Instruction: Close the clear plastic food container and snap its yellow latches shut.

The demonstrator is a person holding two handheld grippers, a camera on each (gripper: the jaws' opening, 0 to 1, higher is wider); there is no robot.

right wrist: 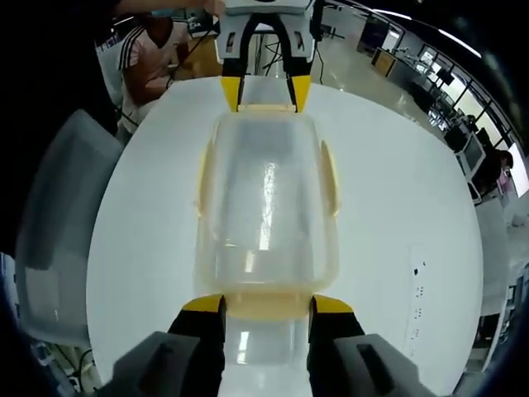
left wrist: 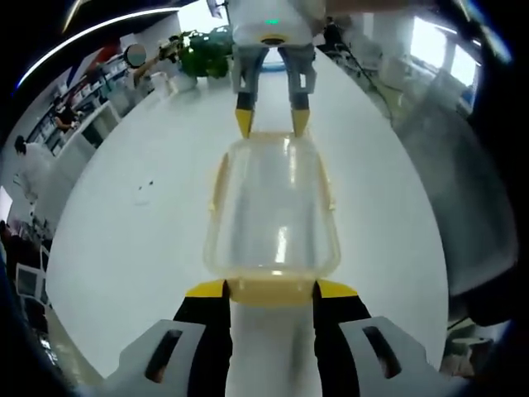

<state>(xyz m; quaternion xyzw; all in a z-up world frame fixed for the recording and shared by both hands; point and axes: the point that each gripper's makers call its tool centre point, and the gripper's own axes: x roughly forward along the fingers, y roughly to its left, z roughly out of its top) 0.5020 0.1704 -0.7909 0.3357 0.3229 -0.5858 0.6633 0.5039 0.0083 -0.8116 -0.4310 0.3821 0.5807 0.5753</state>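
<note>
The clear plastic container (left wrist: pixel 273 207) (right wrist: pixel 264 198) lies lengthwise on the white table with its lid resting on top. Yellow side latches (left wrist: pixel 219 186) (right wrist: pixel 331 178) run along both long edges. My left gripper (left wrist: pixel 270 289) is shut on the yellow end latch (left wrist: pixel 269 294) at its near end, one jaw against each side. My right gripper (right wrist: pixel 266 304) holds the opposite end latch (right wrist: pixel 266 308) the same way. Each gripper faces the other across the box: the right gripper (left wrist: pixel 271 122) shows at the top of the left gripper view, the left gripper (right wrist: pixel 266 93) at the top of the right gripper view.
The round white table (left wrist: pixel 140 231) (right wrist: pixel 397 215) has bare surface all around the box. Grey chairs (left wrist: pixel 463 190) (right wrist: pixel 58 231) stand at its rim. A green plant (left wrist: pixel 202 50) sits at the far edge. A seated person (right wrist: pixel 157 50) is behind the table.
</note>
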